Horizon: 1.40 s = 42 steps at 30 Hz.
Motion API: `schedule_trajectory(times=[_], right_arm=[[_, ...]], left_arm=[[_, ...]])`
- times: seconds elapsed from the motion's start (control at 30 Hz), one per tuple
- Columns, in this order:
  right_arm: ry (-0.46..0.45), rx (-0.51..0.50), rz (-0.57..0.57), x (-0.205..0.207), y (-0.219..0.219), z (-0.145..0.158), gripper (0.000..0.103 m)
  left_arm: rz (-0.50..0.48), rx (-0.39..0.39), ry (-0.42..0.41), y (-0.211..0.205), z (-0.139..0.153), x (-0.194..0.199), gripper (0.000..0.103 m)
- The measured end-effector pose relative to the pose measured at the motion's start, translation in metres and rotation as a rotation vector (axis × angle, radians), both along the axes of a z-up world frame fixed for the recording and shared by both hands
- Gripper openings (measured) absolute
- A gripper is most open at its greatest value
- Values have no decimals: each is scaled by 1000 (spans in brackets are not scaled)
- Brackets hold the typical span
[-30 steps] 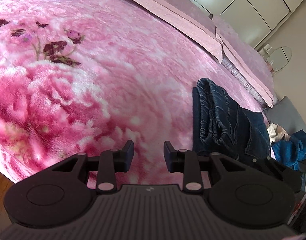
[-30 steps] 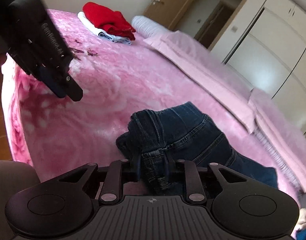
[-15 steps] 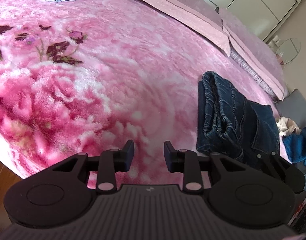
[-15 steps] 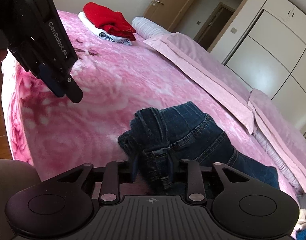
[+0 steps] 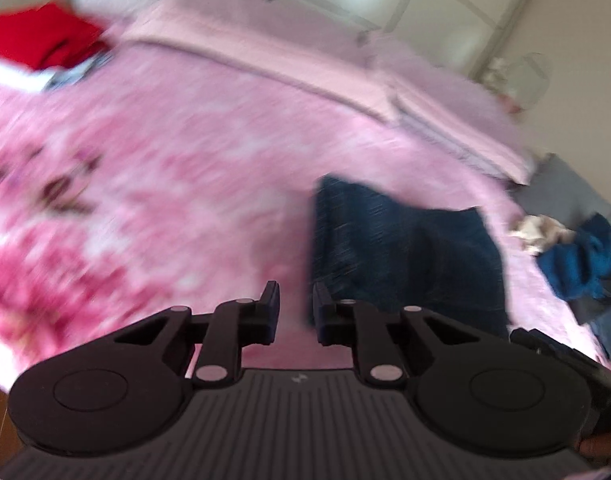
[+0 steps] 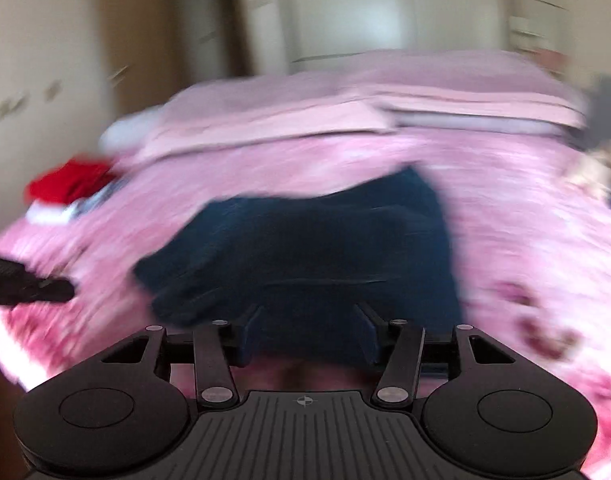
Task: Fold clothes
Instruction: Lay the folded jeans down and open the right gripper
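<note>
folded jeans (image 6: 305,248) released, right gripper (image 6: 307,334) jaws just opening, empty; left gripper (image 5: 295,306) jaws narrowing, empty. risk: fold loosened if denim is snagged by fingers during withdrawal.

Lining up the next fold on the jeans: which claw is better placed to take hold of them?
Probably the right claw: it is open, with the jeans right ahead of its fingers. The left claw, nearly closed and empty, sits beside the jeans' edge.

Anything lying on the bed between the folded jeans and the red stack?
Nothing: in the left wrist view the stretch from the jeans to the red stack is bare pink blanket. The blurred right wrist view shows the same.
</note>
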State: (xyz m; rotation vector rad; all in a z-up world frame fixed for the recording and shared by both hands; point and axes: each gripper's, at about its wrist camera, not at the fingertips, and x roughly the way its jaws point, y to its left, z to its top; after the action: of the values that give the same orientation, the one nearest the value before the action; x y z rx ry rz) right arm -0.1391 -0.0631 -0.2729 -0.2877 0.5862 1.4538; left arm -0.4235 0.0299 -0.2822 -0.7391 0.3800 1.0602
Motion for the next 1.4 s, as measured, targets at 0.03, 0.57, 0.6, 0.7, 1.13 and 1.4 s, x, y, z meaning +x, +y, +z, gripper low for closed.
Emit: schedule_trajectory(times=[0.03,0.57,0.6,0.7,1.13,1.4], right_arm=[[11,11,-36,12,-3,3,45],[-20,-113,-97,47,41,-41,16],[4,-128,-93,53,42,-36,16],[62,-74,-109,72,46,-21,16],[35,-125,-122,135,161,-63,15],[200,-8,-203,153,86,-31,16]], left_arm=[[-28,14,4,4,3,11,13],[-106,90,321,47,-41,95,15],[-103,90,303,51,-33,93,14],[-93,91,247,61,-11,89,14],[-121,148,244,152,-73,130,15],[-89,184,171,112,-36,102,13]])
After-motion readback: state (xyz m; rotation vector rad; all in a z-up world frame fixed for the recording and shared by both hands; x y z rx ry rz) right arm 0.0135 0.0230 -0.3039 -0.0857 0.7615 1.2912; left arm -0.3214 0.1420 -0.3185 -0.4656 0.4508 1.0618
